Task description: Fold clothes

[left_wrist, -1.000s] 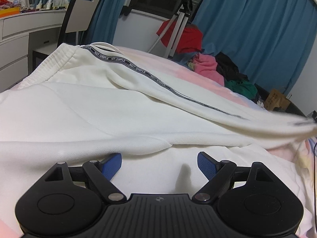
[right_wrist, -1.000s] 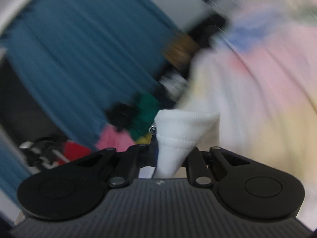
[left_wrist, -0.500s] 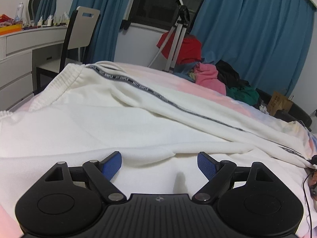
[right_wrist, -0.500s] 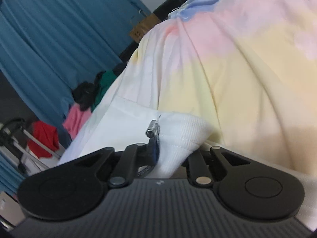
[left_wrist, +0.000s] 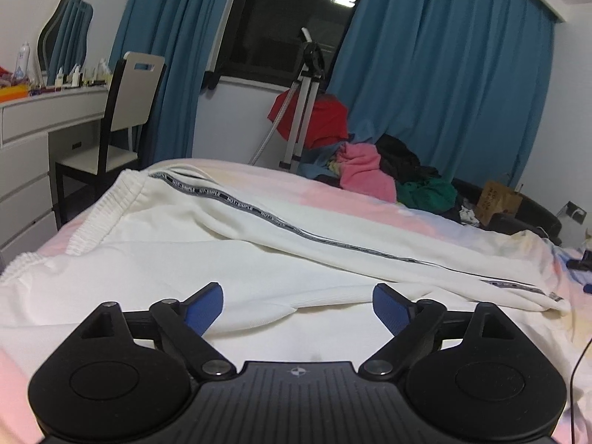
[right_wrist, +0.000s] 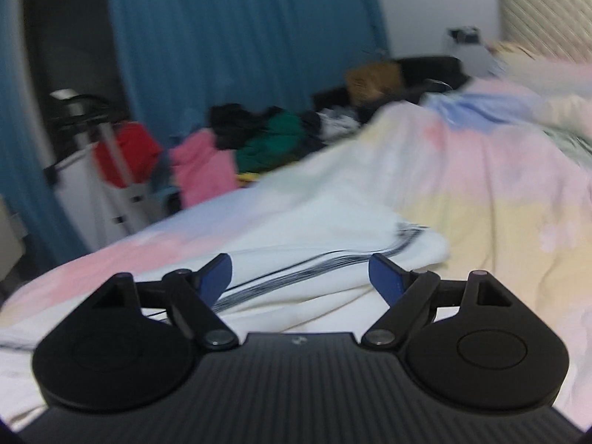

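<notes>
White track pants (left_wrist: 229,236) with a dark lettered side stripe (left_wrist: 281,224) lie spread on the pastel bedsheet (left_wrist: 370,207), one leg folded over the other, waistband at the left. My left gripper (left_wrist: 298,305) is open and empty, low over the near pant leg. In the blurred right wrist view the pants' leg end (right_wrist: 333,244) with its stripe lies on the bed. My right gripper (right_wrist: 299,275) is open and empty just above it.
A pile of pink, green, black and red clothes (left_wrist: 373,174) sits at the bed's far side by a tripod stand (left_wrist: 301,111). A chair (left_wrist: 125,111) and white dresser (left_wrist: 33,140) stand at the left. Blue curtains hang behind. A black cable (left_wrist: 581,362) lies at the right.
My right gripper opened and let go of the pant leg cuff, which now lies on the bed. The lifted leg has dropped flat. My left gripper rose slightly and stayed open.
</notes>
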Available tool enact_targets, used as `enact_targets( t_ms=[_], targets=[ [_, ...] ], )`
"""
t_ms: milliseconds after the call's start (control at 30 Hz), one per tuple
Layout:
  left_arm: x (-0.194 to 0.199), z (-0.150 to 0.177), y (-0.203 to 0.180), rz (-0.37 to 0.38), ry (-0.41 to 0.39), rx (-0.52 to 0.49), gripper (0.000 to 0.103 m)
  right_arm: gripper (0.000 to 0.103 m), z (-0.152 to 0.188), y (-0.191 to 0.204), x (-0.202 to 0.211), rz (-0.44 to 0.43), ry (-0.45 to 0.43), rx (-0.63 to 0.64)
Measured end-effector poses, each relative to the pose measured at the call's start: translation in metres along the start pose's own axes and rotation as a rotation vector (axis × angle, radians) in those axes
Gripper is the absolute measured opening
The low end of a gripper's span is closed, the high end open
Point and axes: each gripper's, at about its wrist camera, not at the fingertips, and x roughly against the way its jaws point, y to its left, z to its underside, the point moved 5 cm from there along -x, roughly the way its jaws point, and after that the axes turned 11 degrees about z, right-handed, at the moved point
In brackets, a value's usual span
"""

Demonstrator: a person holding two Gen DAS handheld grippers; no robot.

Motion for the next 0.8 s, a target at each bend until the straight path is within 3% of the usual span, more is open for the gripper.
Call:
enact_targets(
  t_ms=[200,333,467,600,800],
  targets=[
    [0.032,0.0,-0.016,0.01,-0.02,-0.061,0.1,0.083,0.028,0.053,0.097,-0.128,-0.01,0.085],
    [0.045,0.001,-0.026,0.019,-0.023,-0.093,0.103,0.083,0.055,0.075,0.128,-0.147,-0.036,0.229],
    [0.048,0.005,-0.032,0.021,-0.007,-0.104,0.103,0.083,0.069,0.08,0.133,-0.139,-0.048,0.324],
    [0.046,0.009,-0.019,-0.014,0.032,-0.061,0.103,0.083,0.067,0.072,0.124,-0.124,-0.03,0.277],
    [0.068,0.008,0.045,-0.203,0.034,0.133,0.103,0.083,0.07,0.058,0.11,-0.107,0.033,0.207]
  ],
)
